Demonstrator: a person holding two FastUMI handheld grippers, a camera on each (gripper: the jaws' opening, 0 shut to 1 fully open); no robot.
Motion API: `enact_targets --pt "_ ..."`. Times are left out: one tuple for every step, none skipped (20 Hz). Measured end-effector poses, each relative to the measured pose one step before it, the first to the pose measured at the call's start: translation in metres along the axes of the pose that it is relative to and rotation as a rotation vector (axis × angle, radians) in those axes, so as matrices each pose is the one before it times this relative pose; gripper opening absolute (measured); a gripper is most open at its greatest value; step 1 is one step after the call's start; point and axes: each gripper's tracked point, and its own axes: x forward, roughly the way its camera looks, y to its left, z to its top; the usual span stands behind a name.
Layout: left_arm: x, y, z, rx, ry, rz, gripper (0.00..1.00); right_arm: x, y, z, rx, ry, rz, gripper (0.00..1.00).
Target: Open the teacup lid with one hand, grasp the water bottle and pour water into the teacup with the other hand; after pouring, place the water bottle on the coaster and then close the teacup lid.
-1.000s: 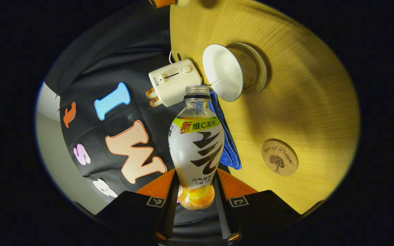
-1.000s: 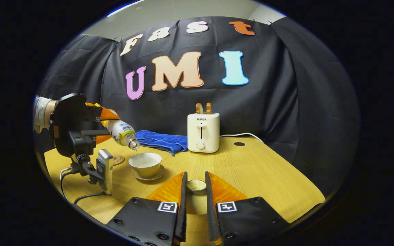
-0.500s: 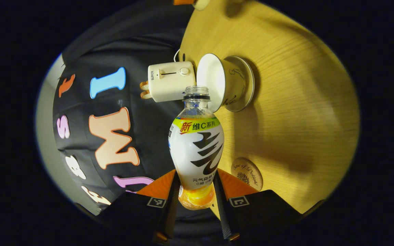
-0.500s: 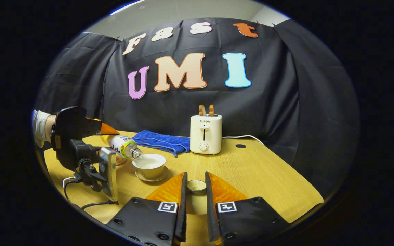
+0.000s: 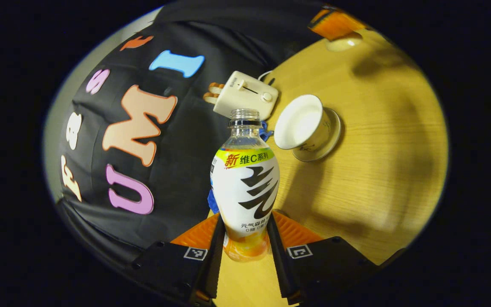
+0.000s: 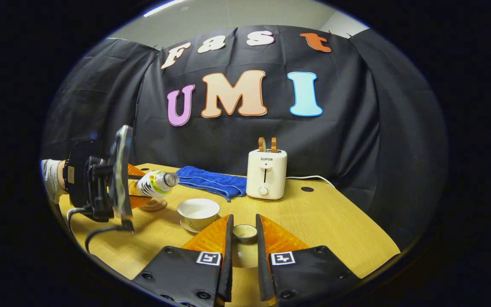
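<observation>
Plastic water bottle (image 5: 245, 183) clamped in the left tool (image 5: 245, 251), both fingers (image 5: 216, 243) pressing its lower body, cap off. In the right gripper view that bottle (image 6: 154, 184) hangs nearly level above the tabletop (image 6: 313, 226), neck toward the blue towel (image 6: 211, 181), left of the teacup (image 6: 197, 212) and no longer over it. A gloved hand (image 6: 51, 181) holds that tool from behind.

Right tool (image 6: 244, 238) closed on the teacup lid (image 6: 244, 231), fingers (image 6: 227, 243) on either side of it, held up near the camera, apart from the cup.

Versus 1.0 s ago: the bottle was tipped neck-down into the cup; now it has swung back up and away. In the left gripper view the cup mouth has moved from right at the bottle neck to clearly off to the right, and the whole scene has rolled. Right tool and lid unchanged.

Teacup (image 5: 303, 126) open, sitting on its saucer (image 5: 328, 140) mid-tabletop. Coaster (image 6: 152, 205) sits under the bottle in the right gripper view, partly hidden.

Cream toaster (image 6: 266, 173) at the back beside the towel, two slices up. Its front lettering and the bottle's label print are visible; not transcribed.
</observation>
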Motion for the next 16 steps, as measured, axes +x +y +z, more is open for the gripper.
enact_targets --pt "-0.00037 0.00403 0.00228 -0.08108 -0.02694 0.01123 0.50 -0.00005 0.00277 0.00036 -0.00334 -0.00088 0.00283 0.28" --pt "-0.00184 0.00756 0.00498 -0.08076 -0.03272 0.01521 0.53 0.00165 0.00191 -0.00092 -0.00435 0.00384 0.00284 0.28" --pt "-0.00036 0.00778 0.00213 -0.07765 -0.01728 0.01525 0.52 0.00119 0.00177 -0.00053 -0.00261 0.00399 0.00240 0.28" --pt "-0.00134 0.00976 0.00303 -0.07197 -0.01962 0.02428 0.50 -0.00037 0.00314 0.00089 -0.00074 0.00222 0.00315 0.28" --pt "-0.00187 0.00829 0.00255 -0.05504 -0.02437 0.02100 0.53 -0.00014 0.00283 0.00146 -0.00112 0.00017 0.00327 0.28" --pt "0.00009 0.00569 0.00393 -0.04380 -0.01824 0.00558 0.53 0.00011 0.00209 0.00232 -0.00168 -0.00430 0.00164 0.29" --pt "-0.00112 0.00389 0.00421 -0.05016 -0.01350 0.00882 0.52 -0.00037 0.00183 0.00318 -0.00096 -0.00621 0.00146 0.29" --pt "0.00033 0.00052 -0.00081 -0.04951 0.00383 -0.00793 0.52 -0.00007 0.00253 0.00226 0.00036 -0.00518 0.00275 0.29" --pt "0.00305 -0.00098 -0.00034 -0.06289 -0.01139 -0.00717 0.50 0.00002 0.00240 0.00165 0.00001 -0.00385 0.00372 0.29" --pt "0.00233 0.00002 -0.00674 -0.05724 0.00409 0.00560 0.52 0.00094 0.00267 0.00119 -0.00012 -0.00184 0.00333 0.28" --pt "0.00443 0.00102 -0.00443 -0.04800 0.00137 0.00596 0.53 -0.00010 0.00184 0.00106 -0.00061 -0.00165 0.00346 0.28" --pt "0.00200 0.00475 -0.00580 -0.05157 0.00183 0.00562 0.52 -0.00004 0.00197 0.00039 -0.00257 0.00074 0.00370 0.28" --pt "0.00171 0.00569 -0.00302 -0.05484 -0.00357 0.00456 0.52 0.00076 0.00175 0.00038 -0.00534 0.00141 0.00309 0.28" --pt "0.00194 0.00144 -0.00190 -0.05844 -0.00646 -0.00262 0.52 0.00035 0.00056 0.00013 -0.00587 0.00250 -0.00014 0.28" --pt "0.00245 0.00327 -0.00112 -0.06341 -0.01794 0.00962 0.52 0.00020 0.00012 -0.00026 -0.00246 0.00251 0.00087 0.28" --pt "0.00296 0.00179 -0.00416 -0.05286 -0.00075 0.00224 0.53 0.00013 0.00109 0.00011 0.00096 0.00023 0.00198 0.28"
